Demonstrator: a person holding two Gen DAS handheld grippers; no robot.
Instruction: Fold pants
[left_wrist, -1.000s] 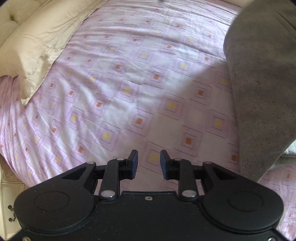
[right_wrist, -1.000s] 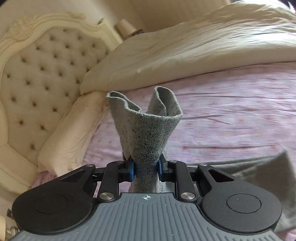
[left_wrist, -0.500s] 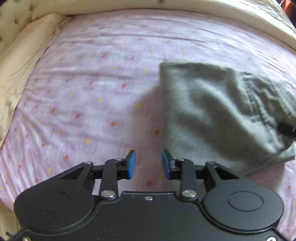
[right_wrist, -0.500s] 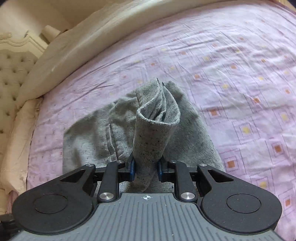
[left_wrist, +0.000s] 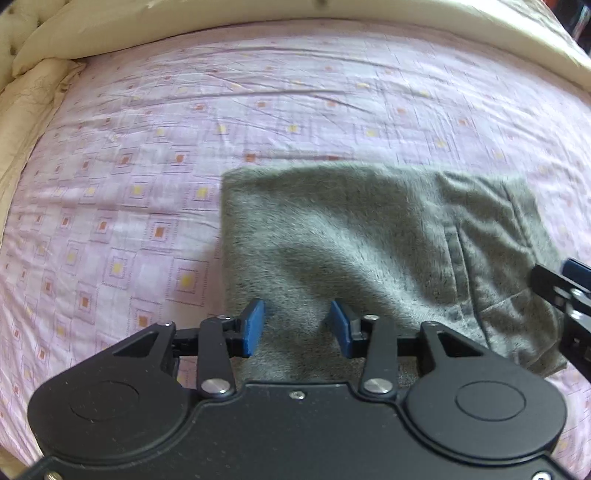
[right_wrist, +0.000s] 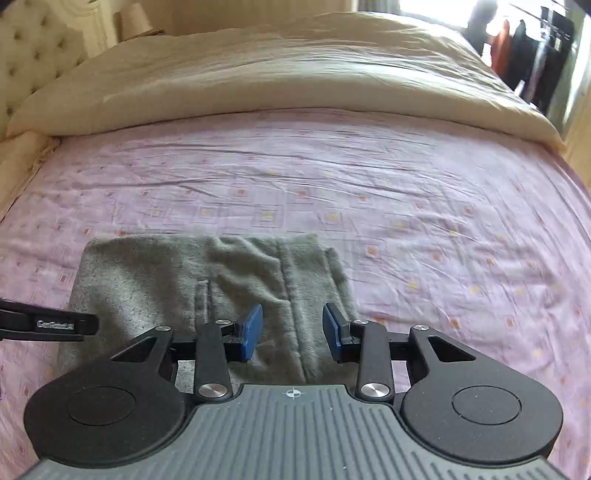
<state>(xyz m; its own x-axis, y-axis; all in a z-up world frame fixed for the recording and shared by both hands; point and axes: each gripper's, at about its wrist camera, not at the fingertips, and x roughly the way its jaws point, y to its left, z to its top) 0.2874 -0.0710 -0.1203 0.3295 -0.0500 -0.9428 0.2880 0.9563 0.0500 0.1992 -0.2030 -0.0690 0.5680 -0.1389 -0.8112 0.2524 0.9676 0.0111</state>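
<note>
The grey pants (left_wrist: 369, 236) lie folded in a rough rectangle on the pink patterned bed sheet (left_wrist: 147, 147). My left gripper (left_wrist: 297, 326) is open, its blue pads over the near left part of the pants, holding nothing. My right gripper (right_wrist: 291, 330) is open over the near right part of the pants (right_wrist: 207, 280), holding nothing. The right gripper shows at the right edge of the left wrist view (left_wrist: 569, 295). The left gripper's finger shows at the left edge of the right wrist view (right_wrist: 48, 325).
A cream duvet (right_wrist: 277, 70) is bunched along the far side of the bed. A cream pillow (left_wrist: 26, 107) lies at the left by the tufted headboard (right_wrist: 33, 48). Dark clothes hang at the far right (right_wrist: 532, 55).
My right gripper has let go of the pants and opened; the cloth it held up now lies flat. My left gripper has moved right, over the pants' near edge.
</note>
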